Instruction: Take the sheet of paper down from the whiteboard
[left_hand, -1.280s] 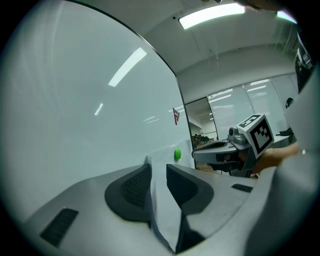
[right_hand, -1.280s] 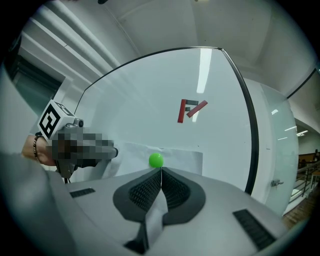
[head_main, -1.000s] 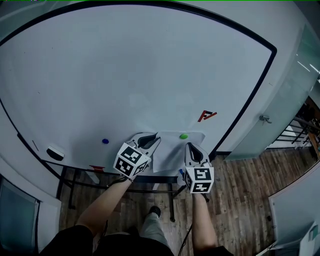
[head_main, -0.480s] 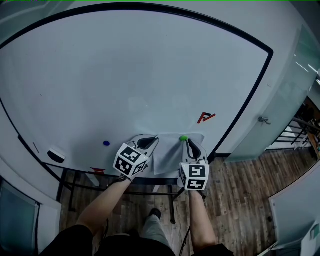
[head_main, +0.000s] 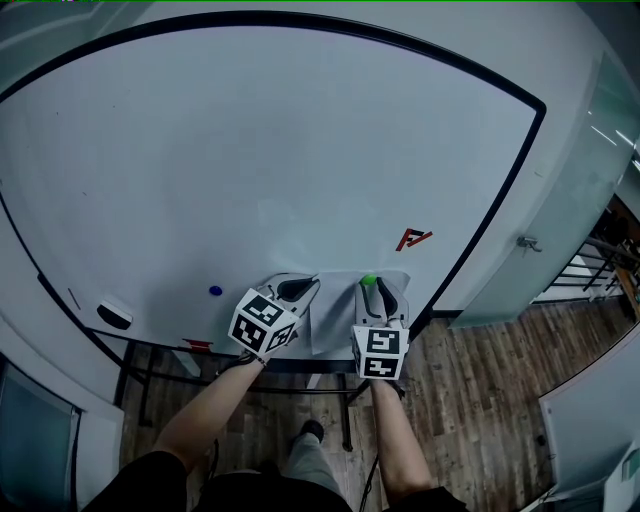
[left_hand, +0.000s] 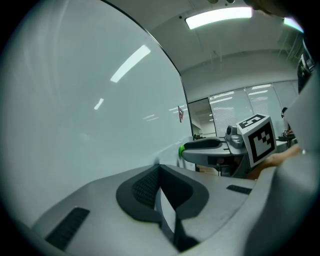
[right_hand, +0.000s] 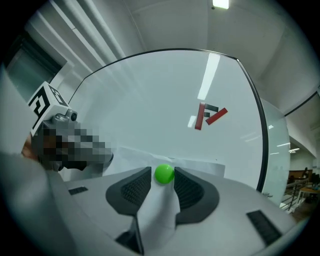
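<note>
A white sheet of paper (head_main: 335, 312) hangs low on the whiteboard (head_main: 250, 150), pinned at its top edge by a round green magnet (head_main: 369, 281). My left gripper (head_main: 300, 290) is shut on the sheet's left edge; in the left gripper view the thin sheet runs between the closed jaws (left_hand: 159, 172). My right gripper (head_main: 375, 290) has just been opening its jaws. The green magnet (right_hand: 164, 174) now sits between its fingertips with a small gap on the left side. The paper (right_hand: 157, 210) drapes between the right jaws below the magnet.
Red and dark bar magnets (head_main: 412, 239) sit up and right of the sheet. A blue magnet (head_main: 215, 291) and an eraser (head_main: 113, 314) lie to the left, near the board's tray. The board's black frame (head_main: 500, 210) and a glass door are to the right.
The right gripper has shifted left and up to the green magnet, and its jaws now stand apart around it. The left gripper has stayed on the sheet's left edge.
</note>
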